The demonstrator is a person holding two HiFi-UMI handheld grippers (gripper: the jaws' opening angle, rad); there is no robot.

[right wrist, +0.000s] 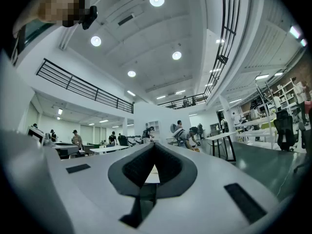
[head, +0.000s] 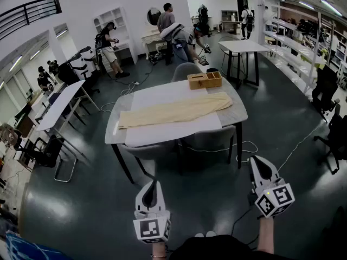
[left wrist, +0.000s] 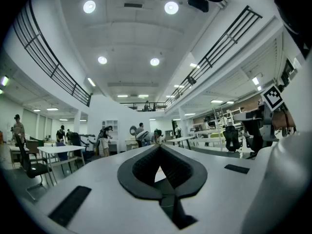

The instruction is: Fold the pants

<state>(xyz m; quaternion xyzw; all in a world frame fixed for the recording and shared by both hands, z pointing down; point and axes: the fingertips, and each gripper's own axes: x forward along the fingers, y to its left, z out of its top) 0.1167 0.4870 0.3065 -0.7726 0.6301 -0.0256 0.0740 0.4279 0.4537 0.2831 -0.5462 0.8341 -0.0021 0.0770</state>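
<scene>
From where I stood, the folding looked barely begun, if at all. The pants (head: pixel 173 110) lay stretched full length across the worktop (head: pixel 238 115) on a white sheet (head: pixel 162 134), waist end to the right. I couldn't tell whether one leg was already laid over the other. Every crosswise fold was left to do.

The person stood well back from it, with the left hand-held gripper (head: pixel 152 186) and the right hand-held gripper (head: pixel 261 162) held out level. Both had their jaws closed together on nothing.

Open floor lay between them and the near edge, but two chairs (head: pixel 209 140) were tucked in there and a cable (head: pixel 244 145) trailed close by. A wooden box (head: pixel 205 80) sat at the far edge, just beside the cloth. The sheet's near strip was bare, so I judged there was room to fold toward it.
</scene>
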